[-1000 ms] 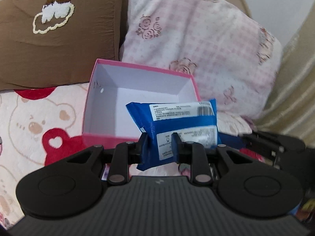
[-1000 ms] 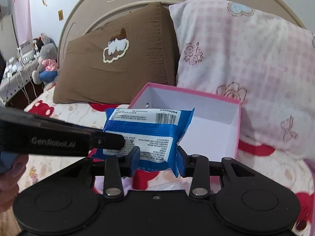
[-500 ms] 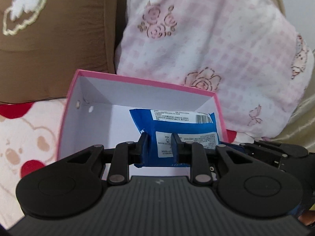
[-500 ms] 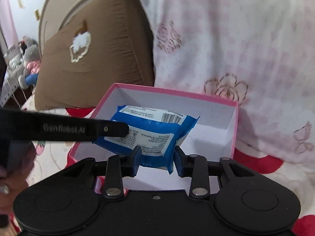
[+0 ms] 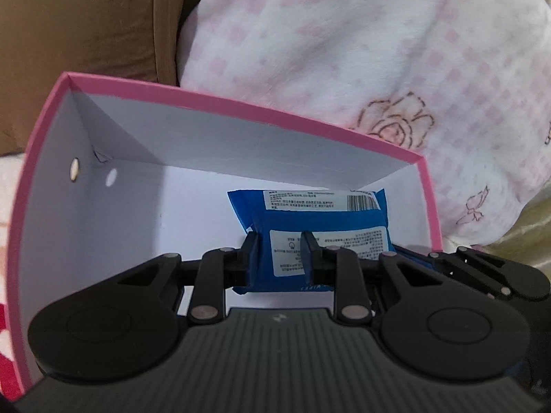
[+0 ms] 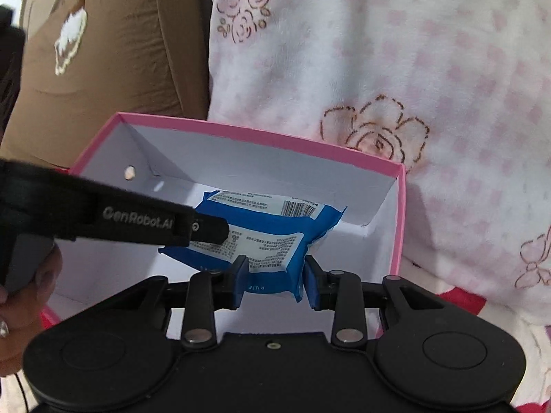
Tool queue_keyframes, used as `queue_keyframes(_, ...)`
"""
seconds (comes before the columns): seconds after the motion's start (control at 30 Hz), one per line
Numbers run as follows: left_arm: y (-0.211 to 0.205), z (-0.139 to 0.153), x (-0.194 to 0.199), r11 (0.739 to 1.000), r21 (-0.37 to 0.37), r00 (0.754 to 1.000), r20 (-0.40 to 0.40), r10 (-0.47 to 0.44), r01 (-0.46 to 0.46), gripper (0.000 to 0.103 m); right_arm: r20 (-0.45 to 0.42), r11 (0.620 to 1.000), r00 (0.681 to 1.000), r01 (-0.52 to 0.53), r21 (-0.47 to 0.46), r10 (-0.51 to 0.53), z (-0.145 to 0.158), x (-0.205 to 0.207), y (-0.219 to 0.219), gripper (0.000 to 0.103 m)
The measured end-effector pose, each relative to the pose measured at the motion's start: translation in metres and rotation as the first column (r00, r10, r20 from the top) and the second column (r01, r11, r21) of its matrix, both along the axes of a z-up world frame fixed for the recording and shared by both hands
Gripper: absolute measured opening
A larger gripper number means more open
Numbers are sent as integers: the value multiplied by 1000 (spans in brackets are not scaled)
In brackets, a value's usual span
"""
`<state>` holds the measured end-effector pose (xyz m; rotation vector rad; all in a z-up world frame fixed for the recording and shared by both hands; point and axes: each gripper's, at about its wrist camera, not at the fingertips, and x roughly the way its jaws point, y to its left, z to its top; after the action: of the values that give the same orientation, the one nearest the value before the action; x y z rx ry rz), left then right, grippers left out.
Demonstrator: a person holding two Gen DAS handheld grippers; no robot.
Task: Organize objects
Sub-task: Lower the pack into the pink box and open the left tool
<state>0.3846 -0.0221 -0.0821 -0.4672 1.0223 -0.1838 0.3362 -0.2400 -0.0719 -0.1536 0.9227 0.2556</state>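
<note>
A blue packet (image 5: 323, 220) with white printed labels hangs low inside an open pink box (image 5: 241, 106) with white inner walls. My left gripper (image 5: 279, 254) is shut on the packet's near left edge. My right gripper (image 6: 275, 272) is shut on the near right part of the same packet (image 6: 272, 227), above the box (image 6: 258, 134) floor. In the right wrist view the left gripper's black finger (image 6: 210, 230) reaches in from the left onto the packet. Whether the packet touches the box floor is hidden.
A brown pillow (image 6: 113, 55) and a pink-and-white rose-print pillow (image 6: 396, 69) stand right behind the box. The box rests on a bear-print bedspread (image 6: 458, 303). A person's hand (image 6: 24, 296) holds the left gripper at the left edge.
Both grippers have moved forward and down with the blue packet, from above the box's near wall to inside the box. Both kept their hold.
</note>
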Motion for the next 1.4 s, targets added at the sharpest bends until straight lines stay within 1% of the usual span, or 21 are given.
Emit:
queue_keyframes(0.1, 2, -10, 10, 1000, -22, 1000, -27, -3, 3, 24, -1, 999, 1000, 1, -38, -2, -6, 4, 6, 39)
queue_keyframes(0.2, 2, -21, 17, 1000, -26, 999, -53, 1, -3, 24, -13, 998, 1000, 9, -55, -9, -14, 10, 9, 39)
queue_keyframes(0.33, 1, -30, 24, 1000, -26, 997, -80, 10, -12, 24, -1, 994, 1000, -19, -103, 19, -23, 10, 16, 39)
queue_keyframes(0.4, 0, -32, 25, 1000, -22, 997, -82, 12, -13, 24, -2, 990, 999, -35, -137, 35, -27, 10, 21, 39)
queue_keyframes(0.5, -2, -33, 27, 1000, -7, 997, -81, 15, -15, 24, -9, 986, 999, -48, -158, 47, -31, 12, 24, 39)
queue_keyframes(0.67, -8, -39, 33, 999, -34, 995, -101, 17, -21, 24, 4, 977, 999, -46, -210, 48, -36, 11, 27, 39)
queue_keyframes(0.8, -14, -40, 34, 999, -26, 994, -102, 26, -29, 24, 8, 961, 998, -51, -273, 55, -40, 10, 32, 38)
queue_keyframes(0.9, -14, -41, 34, 999, -27, 994, -102, 31, -34, 24, 14, 952, 998, -49, -301, 55, -43, 9, 38, 38)
queue_keyframes(1.0, -14, -41, 34, 999, -32, 994, -107, 35, -38, 24, 9, 952, 999, -45, -302, 50, -44, 9, 41, 38)
queue_keyframes(1.1, -16, -40, 34, 999, -21, 994, -104, 40, -42, 24, 4, 948, 999, -50, -315, 53, -45, 12, 44, 38)
queue_keyframes(1.27, -21, -35, 35, 999, -4, 995, -90, 44, -45, 24, 20, 961, 998, -44, -275, 52, -36, 3, 43, 39)
queue_keyframes(1.3, -22, -36, 35, 999, -4, 995, -93, 48, -48, 22, 32, 963, 998, -43, -266, 54, -33, 0, 43, 40)
queue_keyframes(1.33, -23, -36, 36, 999, -7, 994, -98, 50, -50, 20, 45, 966, 997, -43, -256, 57, -30, -5, 43, 44)
queue_keyframes(1.37, -25, -38, 37, 999, -13, 993, -111, 50, -51, 20, 67, 969, 996, -36, -245, 54, -25, -10, 43, 53)
queue_keyframes(1.4, -27, -39, 37, 998, -16, 991, -124, 52, -54, 21, 81, 971, 995, -34, -235, 54, -22, -14, 42, 54)
